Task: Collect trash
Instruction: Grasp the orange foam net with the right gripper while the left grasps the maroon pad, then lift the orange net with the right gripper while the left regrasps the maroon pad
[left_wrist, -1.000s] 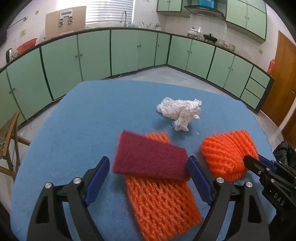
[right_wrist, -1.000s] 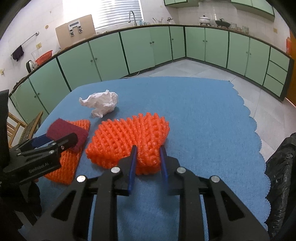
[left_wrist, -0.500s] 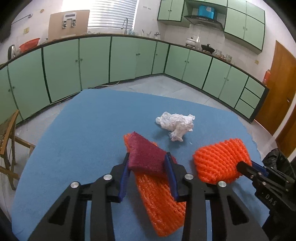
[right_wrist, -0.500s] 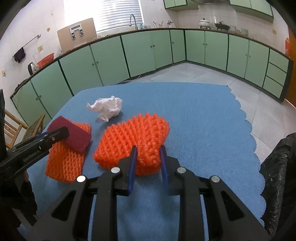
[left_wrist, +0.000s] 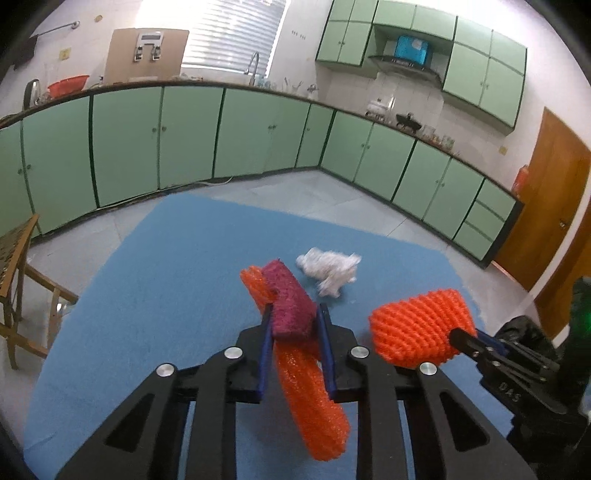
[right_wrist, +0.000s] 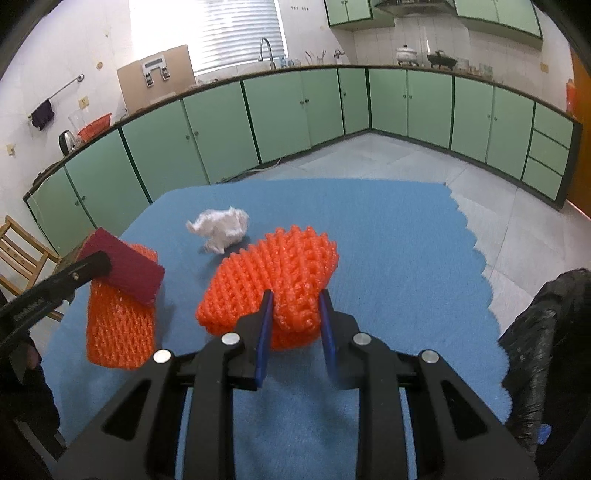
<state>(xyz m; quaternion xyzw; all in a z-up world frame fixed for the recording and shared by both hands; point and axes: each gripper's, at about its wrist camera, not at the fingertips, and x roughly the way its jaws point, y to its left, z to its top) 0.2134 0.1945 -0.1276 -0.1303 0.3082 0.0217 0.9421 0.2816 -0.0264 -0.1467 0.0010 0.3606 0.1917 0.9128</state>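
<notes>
In the left wrist view my left gripper (left_wrist: 295, 312) has its jaws closing, and its pads press on a maroon scouring pad (left_wrist: 288, 302) together with a flat orange foam net (left_wrist: 314, 398); both are tilted up off the blue tablecloth (left_wrist: 166, 277). My right gripper (right_wrist: 295, 299) is shut on a bunched orange foam net (right_wrist: 273, 273), held just above the cloth. A crumpled white tissue (right_wrist: 221, 229) lies on the cloth behind both nets. The right wrist view shows the left gripper (right_wrist: 96, 262) at the left, with the pad (right_wrist: 129, 271) and the flat net (right_wrist: 118, 332).
A black trash bag (right_wrist: 543, 332) stands off the table's right edge. A wooden chair (left_wrist: 14, 266) sits at the left. Green cabinets (left_wrist: 192, 140) line the walls beyond the tiled floor. The cloth's right edge (right_wrist: 476, 251) is scalloped.
My left gripper went from wide open around the maroon pad to clamped on it and the flat net, then rose with them. My right gripper lifted its bunched net slightly.
</notes>
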